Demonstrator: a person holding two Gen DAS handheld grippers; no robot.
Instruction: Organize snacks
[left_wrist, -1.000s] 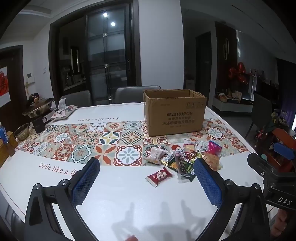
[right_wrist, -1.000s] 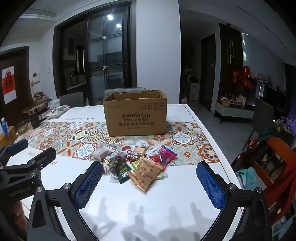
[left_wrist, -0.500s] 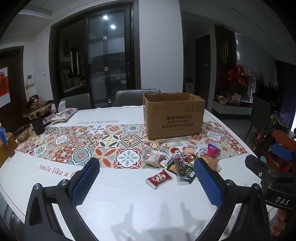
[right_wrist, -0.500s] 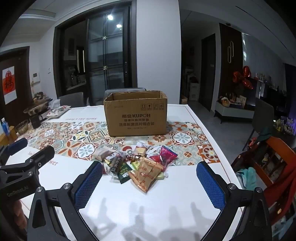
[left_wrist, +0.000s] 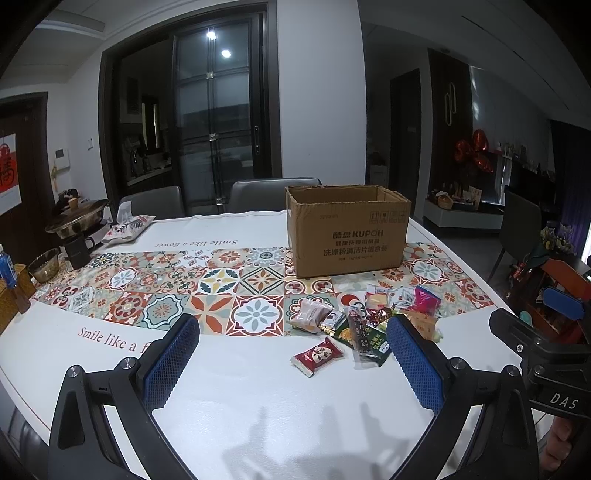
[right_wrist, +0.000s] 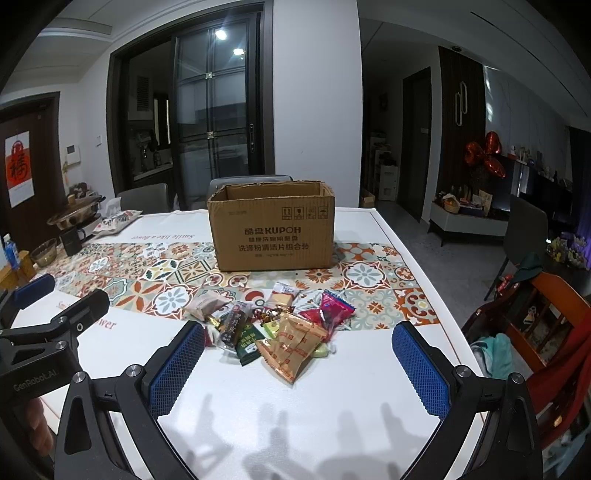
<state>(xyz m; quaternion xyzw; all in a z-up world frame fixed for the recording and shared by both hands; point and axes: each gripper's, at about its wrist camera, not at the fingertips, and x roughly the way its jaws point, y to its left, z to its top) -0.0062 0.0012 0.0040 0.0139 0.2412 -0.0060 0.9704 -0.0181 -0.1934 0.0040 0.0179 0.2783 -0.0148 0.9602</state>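
An open cardboard box (left_wrist: 347, 230) (right_wrist: 272, 229) stands on the patterned table runner. In front of it lies a pile of wrapped snacks (left_wrist: 365, 321) (right_wrist: 280, 325), with a red packet (left_wrist: 318, 355) lying apart at its near left and tan packets (right_wrist: 291, 345) at its near edge. My left gripper (left_wrist: 295, 354) is open and empty above the white tablecloth, to the left of the pile. My right gripper (right_wrist: 299, 358) is open and empty just in front of the pile. Each gripper shows at the edge of the other's view.
A pot (left_wrist: 75, 221), a black mug (left_wrist: 78, 251), a glass bowl (left_wrist: 43, 265) and a bottle (left_wrist: 9, 273) stand at the table's far left. A tissue pack (left_wrist: 127, 229) lies behind them. Grey chairs (left_wrist: 273, 194) stand behind the table. An orange chair (right_wrist: 546, 325) stands at the right.
Both grippers have risen and tilted slightly, so the box and snacks sit a little lower in view. Both stay open. Nothing on the table has moved.
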